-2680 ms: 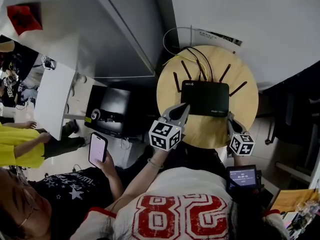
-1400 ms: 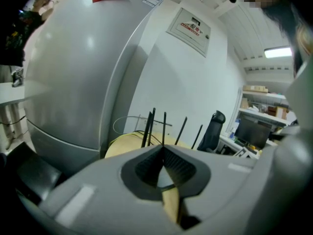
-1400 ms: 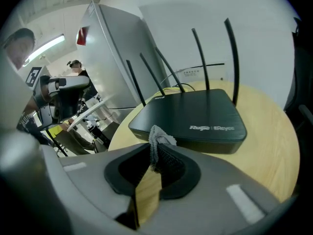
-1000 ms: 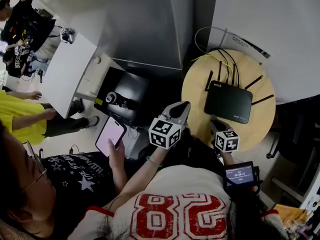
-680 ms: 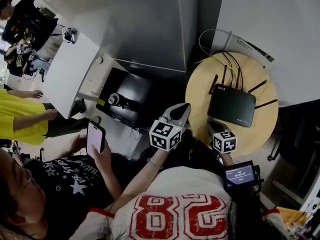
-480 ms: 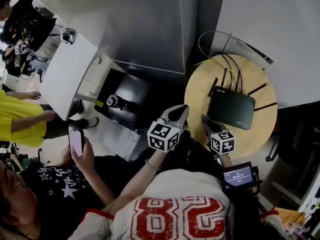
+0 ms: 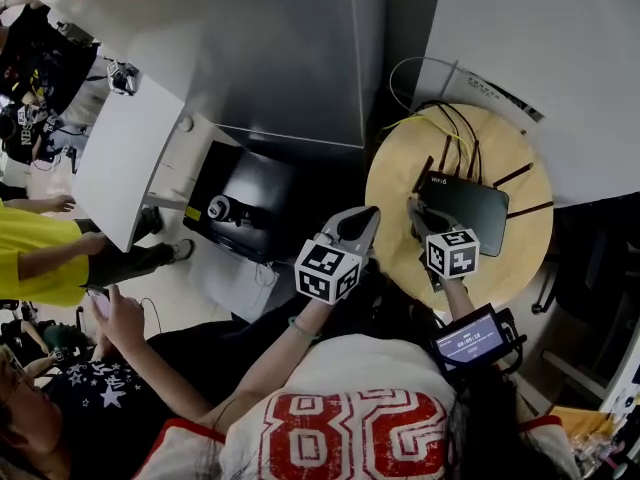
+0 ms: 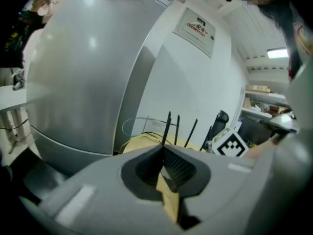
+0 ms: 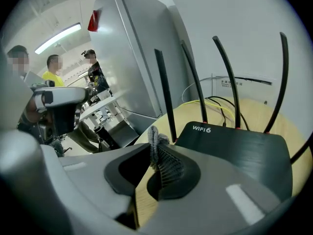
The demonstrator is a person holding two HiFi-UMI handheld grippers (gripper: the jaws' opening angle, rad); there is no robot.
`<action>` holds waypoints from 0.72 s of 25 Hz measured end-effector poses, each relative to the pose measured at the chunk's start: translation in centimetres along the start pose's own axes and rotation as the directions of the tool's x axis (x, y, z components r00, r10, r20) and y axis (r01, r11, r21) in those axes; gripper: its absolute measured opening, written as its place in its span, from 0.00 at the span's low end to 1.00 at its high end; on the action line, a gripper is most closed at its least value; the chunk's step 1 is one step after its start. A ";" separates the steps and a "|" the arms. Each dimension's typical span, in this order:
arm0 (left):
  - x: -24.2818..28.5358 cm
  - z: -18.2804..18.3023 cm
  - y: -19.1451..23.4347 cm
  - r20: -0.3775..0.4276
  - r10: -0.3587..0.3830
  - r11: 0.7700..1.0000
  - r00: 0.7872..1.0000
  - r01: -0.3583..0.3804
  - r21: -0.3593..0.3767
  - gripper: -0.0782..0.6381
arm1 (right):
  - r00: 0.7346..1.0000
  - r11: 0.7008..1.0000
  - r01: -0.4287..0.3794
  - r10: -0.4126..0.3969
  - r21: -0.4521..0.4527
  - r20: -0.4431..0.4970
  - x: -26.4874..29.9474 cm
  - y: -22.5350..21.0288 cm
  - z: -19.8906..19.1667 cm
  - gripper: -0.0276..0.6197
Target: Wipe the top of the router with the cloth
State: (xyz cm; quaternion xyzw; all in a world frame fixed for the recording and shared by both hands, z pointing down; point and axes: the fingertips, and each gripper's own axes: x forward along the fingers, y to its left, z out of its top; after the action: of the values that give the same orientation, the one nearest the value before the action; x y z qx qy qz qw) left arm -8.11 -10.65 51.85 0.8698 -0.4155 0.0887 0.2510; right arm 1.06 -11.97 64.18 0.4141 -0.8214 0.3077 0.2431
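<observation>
A black router [image 7: 470, 208] with several upright antennas lies on the round wooden table [image 7: 400, 173]. My right gripper [image 7: 416, 211] sits at the router's near left corner, shut on a small grey cloth. In the right gripper view the cloth [image 9: 154, 138] sticks up between the jaws of that gripper [image 9: 155, 154], just in front of the router [image 9: 239, 151] marked WIFI 6. My left gripper [image 7: 364, 215] hovers off the table's left edge, shut with nothing in it. In the left gripper view its jaws [image 8: 163, 151] meet, with the antennas [image 8: 168, 126] beyond.
Yellow and black cables [image 7: 447, 128] run from the router's back to the wall. A tall grey cabinet [image 7: 290, 58] stands left of the table, with a black box [image 7: 240, 203] and a white desk [image 7: 125, 158] beyond. Bystanders [image 7: 40, 258] stand at the left.
My right gripper has moved forward to the router's near left corner with the cloth. The left gripper has held its place. The bystander's hand with the phone dropped to the lower left.
</observation>
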 end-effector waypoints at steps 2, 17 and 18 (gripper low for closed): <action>0.1 0.1 0.2 -0.005 -0.002 1.000 1.000 0.002 0.013 0.11 | 1.000 1.000 0.010 -0.010 0.001 0.002 0.6 -0.5 0.8 0.11; -0.2 1.1 1.0 0.034 0.012 1.000 0.999 -0.012 0.006 0.11 | 0.994 0.998 -0.004 -0.004 -0.065 -0.113 1.3 -0.3 -0.6 0.11; 0.0 1.1 1.1 0.036 0.010 1.000 0.999 -0.010 0.003 0.11 | 0.993 0.998 -0.009 0.001 -0.062 -0.116 1.1 0.0 -1.0 0.11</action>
State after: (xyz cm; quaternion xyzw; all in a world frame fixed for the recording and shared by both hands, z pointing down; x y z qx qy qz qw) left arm -9.01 -11.75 51.30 0.8695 -0.4243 0.0749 0.2417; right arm 0.57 -11.88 65.56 0.3857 -0.8161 0.3062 0.3025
